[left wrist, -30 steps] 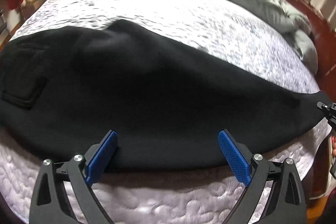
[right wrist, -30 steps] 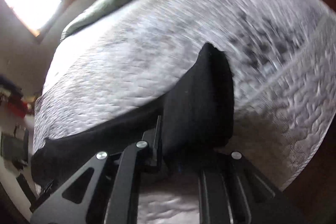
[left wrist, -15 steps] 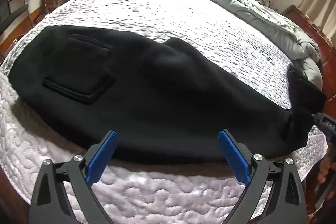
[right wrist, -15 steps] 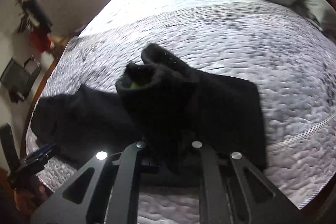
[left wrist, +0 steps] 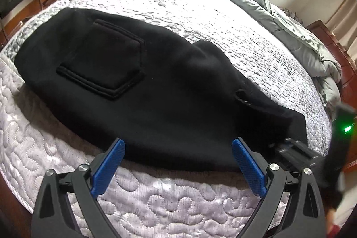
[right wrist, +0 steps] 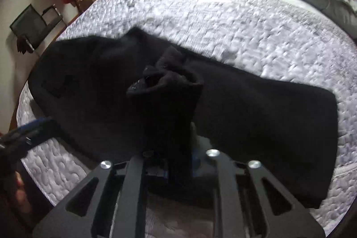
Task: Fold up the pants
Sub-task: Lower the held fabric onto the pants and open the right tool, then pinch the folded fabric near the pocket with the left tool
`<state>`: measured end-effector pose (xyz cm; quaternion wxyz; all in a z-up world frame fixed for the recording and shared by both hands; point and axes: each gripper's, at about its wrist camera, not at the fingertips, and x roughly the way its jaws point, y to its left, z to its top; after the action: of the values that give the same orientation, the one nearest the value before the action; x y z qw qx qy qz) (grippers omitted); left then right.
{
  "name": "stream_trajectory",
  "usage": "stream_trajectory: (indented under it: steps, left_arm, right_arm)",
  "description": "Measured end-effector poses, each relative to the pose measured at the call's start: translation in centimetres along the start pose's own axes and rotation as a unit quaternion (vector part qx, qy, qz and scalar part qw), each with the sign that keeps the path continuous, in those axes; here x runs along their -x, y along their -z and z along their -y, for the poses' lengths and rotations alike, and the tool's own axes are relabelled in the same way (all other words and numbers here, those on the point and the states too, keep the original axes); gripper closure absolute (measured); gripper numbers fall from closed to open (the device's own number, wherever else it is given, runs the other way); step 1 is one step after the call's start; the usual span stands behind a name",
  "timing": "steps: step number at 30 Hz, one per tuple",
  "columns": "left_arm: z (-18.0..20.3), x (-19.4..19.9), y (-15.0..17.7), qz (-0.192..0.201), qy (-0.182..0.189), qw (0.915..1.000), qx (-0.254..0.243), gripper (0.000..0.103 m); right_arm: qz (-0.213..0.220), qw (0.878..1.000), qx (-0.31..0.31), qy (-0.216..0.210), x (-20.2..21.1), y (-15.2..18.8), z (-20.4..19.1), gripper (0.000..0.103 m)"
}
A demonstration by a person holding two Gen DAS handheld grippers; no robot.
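Note:
Black fleece pants (left wrist: 156,86) lie across the quilted bed, back pocket (left wrist: 104,64) facing up at the left. My left gripper (left wrist: 178,162) hovers open over their near edge, blue pads wide apart with nothing between them. In the right wrist view the pants (right wrist: 267,115) are doubled over. Their cuff (right wrist: 169,81) stands upright out of my right gripper (right wrist: 178,162). Its jaws are opening, and the leg fabric still fills the gap between the pads. The right gripper (left wrist: 296,151) also shows at the right of the left wrist view, close beside the left one.
The white quilted mattress (left wrist: 178,204) drops off at its near edge just below both grippers. A bunched grey duvet (left wrist: 290,21) lies along the far side. A dark chair (right wrist: 33,26) and hanging clothes stand left of the bed, with wooden furniture (left wrist: 323,30) at the right.
My right gripper has carried the leg end leftward over the rest of the pants, folding them, and its jaws have started to part. The left gripper shifted sideways, staying open.

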<state>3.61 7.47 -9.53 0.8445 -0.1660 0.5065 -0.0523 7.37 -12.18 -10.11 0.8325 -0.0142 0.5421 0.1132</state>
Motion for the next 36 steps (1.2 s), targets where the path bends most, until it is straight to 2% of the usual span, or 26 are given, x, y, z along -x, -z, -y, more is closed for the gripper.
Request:
stream_trajectory:
  steps: [1, 2, 4, 7, 8, 10, 13, 17, 19, 25, 26, 27, 28, 29, 31, 32, 36]
  left_arm:
    - [0.0, -0.2, -0.1, -0.008, 0.008, 0.9999, 0.006, 0.006]
    - [0.1, -0.3, -0.1, -0.014, 0.016, 0.9997, 0.010, 0.006]
    - [0.4, -0.7, -0.3, -0.024, 0.030, 0.9991, 0.019, 0.006]
    - [1.2, -1.5, -0.4, -0.036, 0.040, 0.9983, 0.021, 0.006]
    - [1.6, -1.8, -0.4, -0.043, 0.047, 0.9978, 0.020, 0.006]
    - [2.4, -2.3, -0.2, -0.054, 0.056, 0.9968, 0.018, 0.006]
    - [4.1, -3.4, 0.0, -0.068, 0.056, 0.9961, 0.004, 0.006]
    - [6.2, -4.7, 0.0, -0.077, 0.046, 0.9959, -0.015, 0.005]
    - [7.2, -5.6, -0.1, -0.085, 0.043, 0.9953, -0.017, 0.005]
    - [9.5, -7.7, -0.3, -0.112, 0.075, 0.9908, -0.012, 0.006]
    - [9.7, -8.0, -0.3, -0.111, 0.069, 0.9913, -0.016, 0.009]
    - [9.8, -8.1, -0.3, -0.107, 0.061, 0.9921, -0.020, 0.025]
    - [10.0, -8.2, -0.3, -0.102, 0.042, 0.9935, -0.029, 0.051]
    - [10.1, -8.2, -0.4, -0.099, 0.025, 0.9941, -0.035, 0.063]
    - [10.1, -8.1, -0.6, -0.097, 0.034, 0.9938, -0.042, 0.078]
    - [10.0, -7.9, -0.7, -0.095, 0.036, 0.9938, -0.045, 0.082]
    - [9.2, -6.1, -0.8, -0.068, 0.049, 0.9955, -0.045, 0.084]
  right_arm:
    - [-0.009, 1.000, -0.001, -0.016, -0.3, 0.2, 0.0, 0.062]
    - [-0.013, 0.999, -0.004, -0.036, -0.4, 0.5, 0.1, 0.059]
    - [-0.022, 0.998, -0.001, -0.067, 0.1, 0.8, 0.2, 0.040]
    - [-0.031, 0.989, -0.009, -0.144, 1.6, 1.3, 0.8, 0.041]
    - [-0.036, 0.982, -0.023, -0.183, 2.2, 1.6, 1.5, 0.042]
    - [-0.032, 0.973, -0.059, -0.222, 3.1, 2.1, 3.1, 0.045]
    - [-0.004, 0.973, -0.102, -0.206, 5.2, 3.0, 6.5, 0.044]
    - [0.019, 0.978, -0.125, -0.164, 7.1, 3.8, 9.9, 0.044]
    - [0.026, 0.978, -0.135, -0.157, 7.4, 4.2, 11.2, 0.044]
    - [0.041, 0.972, -0.175, -0.149, 7.9, 5.1, 14.4, 0.044]
    - [0.043, 0.972, -0.178, -0.148, 8.0, 5.2, 14.7, 0.044]
    - [0.044, 0.971, -0.181, -0.148, 8.0, 5.2, 14.9, 0.044]
    - [0.046, 0.971, -0.184, -0.147, 7.9, 5.2, 15.1, 0.044]
    - [0.047, 0.970, -0.186, -0.146, 8.0, 5.2, 15.3, 0.044]
    - [0.050, 0.969, -0.194, -0.146, 8.2, 5.4, 15.9, 0.044]
    - [0.051, 0.968, -0.197, -0.146, 8.2, 5.4, 16.0, 0.044]
    - [0.053, 0.966, -0.204, -0.152, 8.5, 5.5, 16.6, 0.044]
